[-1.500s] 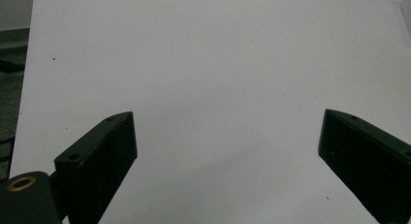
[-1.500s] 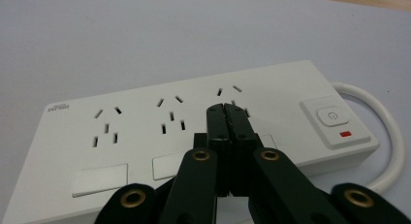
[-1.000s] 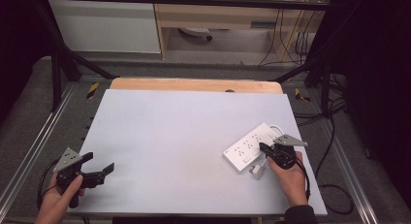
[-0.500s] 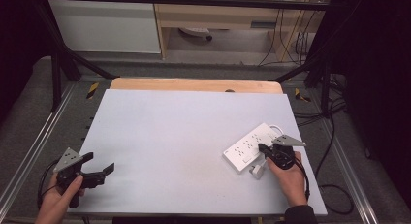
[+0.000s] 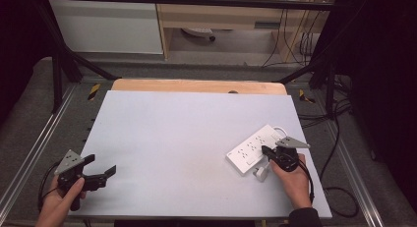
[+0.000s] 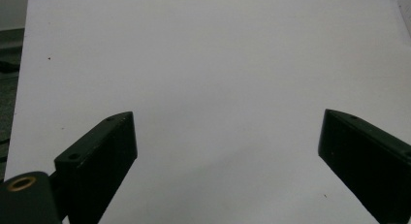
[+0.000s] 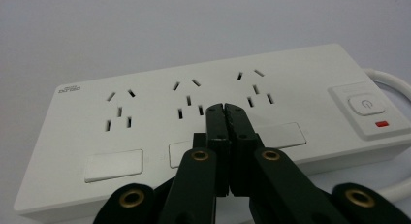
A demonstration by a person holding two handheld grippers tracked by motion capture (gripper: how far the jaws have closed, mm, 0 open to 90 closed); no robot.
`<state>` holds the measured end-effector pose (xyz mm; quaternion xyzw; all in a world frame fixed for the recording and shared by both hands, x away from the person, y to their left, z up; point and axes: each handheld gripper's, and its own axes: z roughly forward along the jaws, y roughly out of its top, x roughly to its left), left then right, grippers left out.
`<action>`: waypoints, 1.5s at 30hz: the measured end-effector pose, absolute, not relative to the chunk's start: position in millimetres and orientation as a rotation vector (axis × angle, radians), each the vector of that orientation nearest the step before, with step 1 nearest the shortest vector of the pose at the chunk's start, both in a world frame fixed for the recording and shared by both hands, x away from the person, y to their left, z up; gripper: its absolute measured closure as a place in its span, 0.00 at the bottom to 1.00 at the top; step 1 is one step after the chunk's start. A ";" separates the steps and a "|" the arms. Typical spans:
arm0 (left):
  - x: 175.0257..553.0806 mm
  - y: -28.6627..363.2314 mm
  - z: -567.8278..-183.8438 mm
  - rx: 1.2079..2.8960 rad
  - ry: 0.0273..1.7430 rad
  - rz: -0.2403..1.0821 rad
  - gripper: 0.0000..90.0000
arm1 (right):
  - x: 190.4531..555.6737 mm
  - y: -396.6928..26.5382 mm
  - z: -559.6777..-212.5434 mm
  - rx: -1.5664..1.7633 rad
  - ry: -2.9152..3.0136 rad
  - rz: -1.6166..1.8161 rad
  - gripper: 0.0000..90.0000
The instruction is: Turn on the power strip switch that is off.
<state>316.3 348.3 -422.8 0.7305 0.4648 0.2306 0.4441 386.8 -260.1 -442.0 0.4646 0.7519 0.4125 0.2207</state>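
Cord (image 7: 387,81) behind power strip (image 7: 203,112)

Lighting the pale tabletop (image 5: 187,138) evenly from above, leaving surroundings dark, casting soft shadows, blurring nearest tongs slightly.

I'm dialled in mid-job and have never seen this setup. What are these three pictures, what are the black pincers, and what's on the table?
No robot here: a person holds a hand-held two-jaw tool in each hand. The high view looks down on the grey table. The left gripper sits at the near left corner, jaws wide open over bare tabletop, as its own camera confirms. The right gripper is at the near right, jaws shut with nothing between them, tips over a white power strip with three socket groups and a switch. A white plug lies beside the strip.
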 end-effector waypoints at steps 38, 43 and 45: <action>316.5 347.8 -423.3 1.819 1.152 0.570 0.08 | 387.3 -260.1 -443.2 1.285 2.078 1.154 1.00; 316.5 347.8 -423.4 1.822 1.153 0.569 0.08 | 387.8 -260.5 -443.4 1.283 2.077 1.155 1.00; 316.5 347.7 -423.4 1.822 1.152 0.568 0.08 | 387.6 -260.4 -443.3 1.285 2.078 1.154 1.00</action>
